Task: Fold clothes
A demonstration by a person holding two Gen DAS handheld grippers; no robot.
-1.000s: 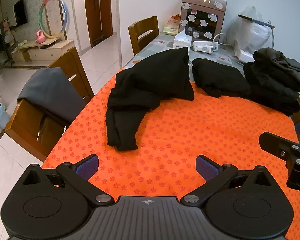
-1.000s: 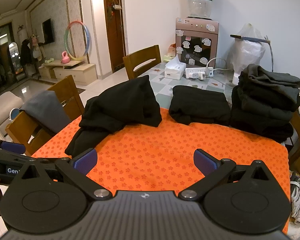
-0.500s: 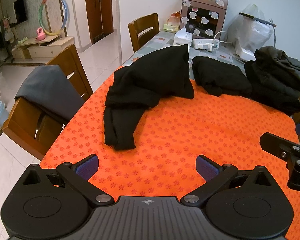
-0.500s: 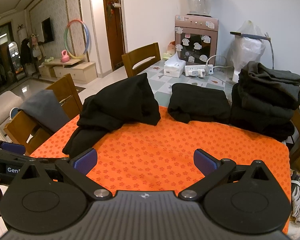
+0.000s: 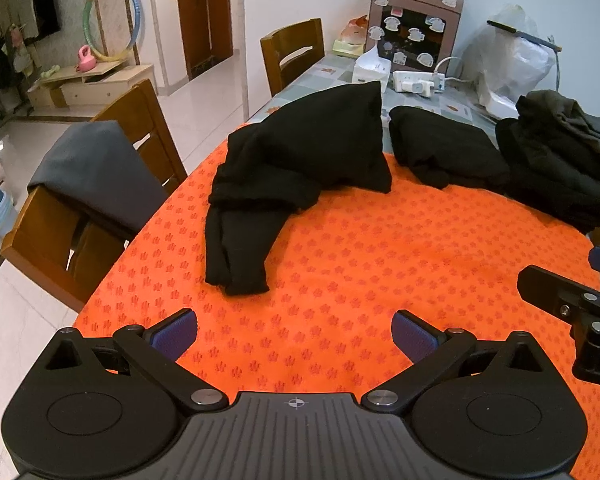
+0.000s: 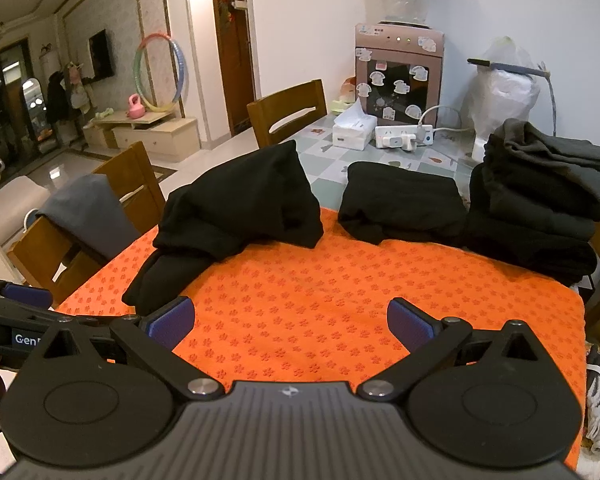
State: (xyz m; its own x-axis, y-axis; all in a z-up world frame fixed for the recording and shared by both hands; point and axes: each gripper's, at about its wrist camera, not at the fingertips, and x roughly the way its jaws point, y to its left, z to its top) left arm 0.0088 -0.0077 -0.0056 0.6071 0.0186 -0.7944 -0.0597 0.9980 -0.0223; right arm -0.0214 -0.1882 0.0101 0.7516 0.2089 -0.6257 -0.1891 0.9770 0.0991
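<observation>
Both my grippers are empty with jaws spread wide — left gripper (image 5: 294, 330) and right gripper (image 6: 290, 322) hover over the bare near part of the orange mat (image 5: 380, 272), touching nothing.

What changed over the last second: very little in the cloth, only my viewpoint. The left wrist view has crept a bit forward and lower, so the loose black garment (image 5: 288, 172) sits slightly nearer and larger than a second ago; the right view shifted only a touch. No garment has moved — same heap, same trailing leg or sleeve (image 5: 236, 248) pointing down the mat toward me.

Where things are: loose garment lies on the far-left part of the mat, bunched up, one long end stretched toward the near edge. To its right, a folded black piece (image 5: 446, 148) at the mat's far edge, and further right a stack of folded dark clothes (image 5: 556, 160). Those look done.

My read: I'm in the approach, before any grasp. Nothing folded on this garment yet. The trailing end is the closest grab point for the left gripper; the right one is well apart from the heap and would need to travel further. The bunching hides the edges — can't tell which garment type it is.
</observation>
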